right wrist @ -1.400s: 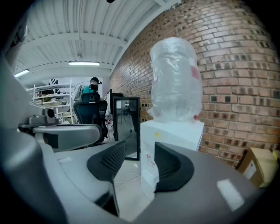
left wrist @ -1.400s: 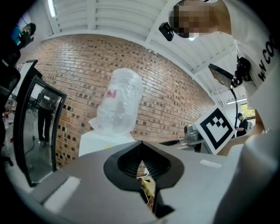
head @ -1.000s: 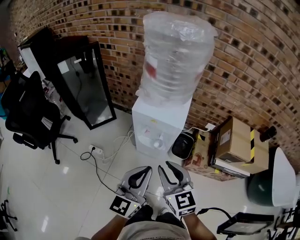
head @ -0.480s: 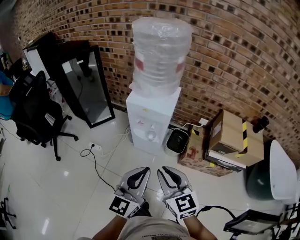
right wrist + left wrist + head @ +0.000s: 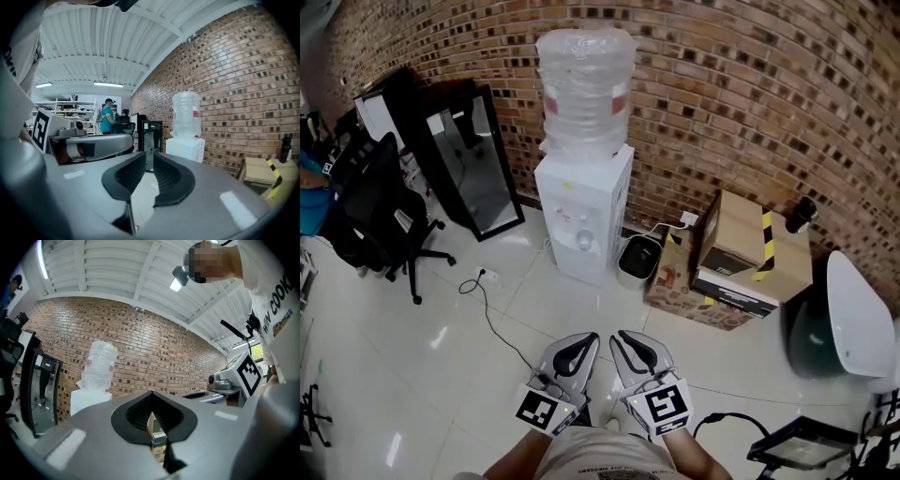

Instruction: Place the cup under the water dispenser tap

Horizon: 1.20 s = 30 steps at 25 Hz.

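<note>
**Empty claws, dispenser well ahead**

The left gripper [image 5: 151, 393] has its jaw tips together, and nothing sits in the hollow between its ribbed pads. The right gripper [image 5: 149, 155] shows a narrow slit between its jaws, which are closing on nothing. In the head view both are held side by side, low over the glossy tiled floor [image 5: 441, 347].

At 12 o'clock from them, well apart, stands the water dispenser [image 5: 598, 202]. It is a white box cabinet against the brick wall [image 5: 750, 94], topped by a clear, crinkled bottle [image 5: 584, 89] with a red label. A small pale round shape [image 5: 584, 240] sits in its tap recess, and I cannot tell whether that is the cup.

A black bin [image 5: 636, 261] is just beside the dispenser at 1 o'clock, with cardboard boxes [image 5: 741, 253] further round. A glass-doored cabinet [image 5: 478, 164] is at 11 o'clock and an office chair [image 5: 370, 211] at 10.
</note>
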Each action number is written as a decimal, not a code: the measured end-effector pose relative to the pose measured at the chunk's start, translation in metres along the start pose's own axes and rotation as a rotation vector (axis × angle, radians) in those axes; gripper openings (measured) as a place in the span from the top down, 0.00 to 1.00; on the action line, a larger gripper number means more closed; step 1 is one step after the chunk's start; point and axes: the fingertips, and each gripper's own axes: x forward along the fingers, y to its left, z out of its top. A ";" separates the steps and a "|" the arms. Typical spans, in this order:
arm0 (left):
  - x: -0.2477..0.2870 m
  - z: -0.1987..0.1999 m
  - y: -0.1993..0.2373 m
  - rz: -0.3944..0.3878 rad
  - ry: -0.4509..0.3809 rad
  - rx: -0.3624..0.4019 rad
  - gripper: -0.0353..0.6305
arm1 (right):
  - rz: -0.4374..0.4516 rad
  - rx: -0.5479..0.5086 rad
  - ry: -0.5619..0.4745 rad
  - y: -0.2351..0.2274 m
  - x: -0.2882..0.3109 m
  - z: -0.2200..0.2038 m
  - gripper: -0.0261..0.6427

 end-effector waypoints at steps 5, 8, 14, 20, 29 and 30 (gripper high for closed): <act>-0.033 0.005 -0.042 -0.003 0.012 0.000 0.96 | 0.027 0.021 -0.005 0.032 -0.038 -0.009 0.90; -0.049 0.015 -0.051 0.021 0.001 -0.005 0.96 | 0.067 0.021 -0.016 0.050 -0.046 -0.001 0.94; -0.069 0.022 -0.047 0.057 0.004 -0.015 0.96 | 0.116 0.002 -0.034 0.073 -0.051 0.011 0.95; -0.075 0.022 -0.048 0.042 0.011 -0.006 0.96 | 0.113 0.011 -0.046 0.079 -0.052 0.015 0.95; -0.083 0.021 -0.040 0.028 0.005 -0.021 0.96 | 0.105 -0.007 -0.032 0.094 -0.049 0.016 0.95; -0.084 0.022 -0.039 0.026 0.004 -0.022 0.96 | 0.105 -0.008 -0.030 0.095 -0.048 0.015 0.95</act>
